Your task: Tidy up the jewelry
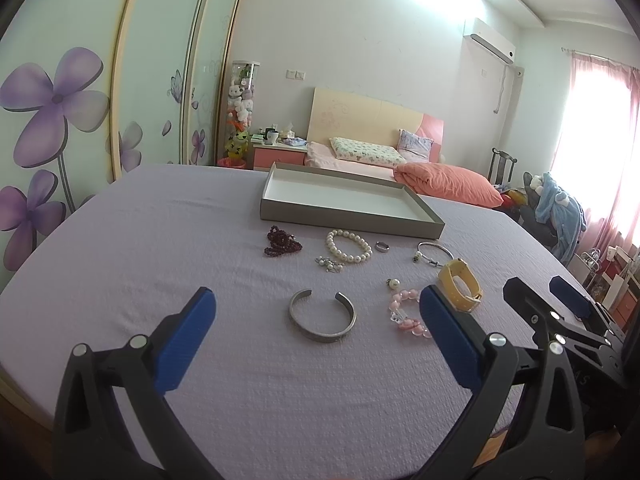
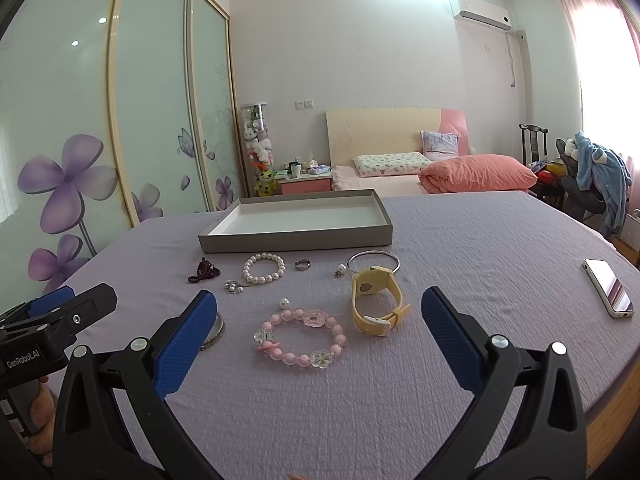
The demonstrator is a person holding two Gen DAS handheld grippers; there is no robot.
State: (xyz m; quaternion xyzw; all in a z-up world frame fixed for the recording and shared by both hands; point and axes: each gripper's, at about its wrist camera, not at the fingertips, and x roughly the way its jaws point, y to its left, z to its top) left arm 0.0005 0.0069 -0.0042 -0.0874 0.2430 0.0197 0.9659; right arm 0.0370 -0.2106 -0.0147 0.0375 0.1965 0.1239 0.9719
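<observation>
Both grippers are hovering over the lavender bedspread (image 1: 140,240), each with its blue fingers spread wide and gripping nothing. The left gripper (image 1: 316,320) is framing the open silver cuff (image 1: 322,317), which is lying between its fingertips. The right gripper (image 2: 320,320) is facing the pink bead bracelet (image 2: 300,338), with the yellow watch (image 2: 376,304) standing at about one o'clock from it. The pearl bracelet (image 2: 264,269), the dark bead strand (image 2: 204,271) and the ring (image 2: 303,264) are lying toward twelve o'clock, just before the grey tray (image 2: 296,236). A phone (image 2: 608,288) is resting at three o'clock.
</observation>
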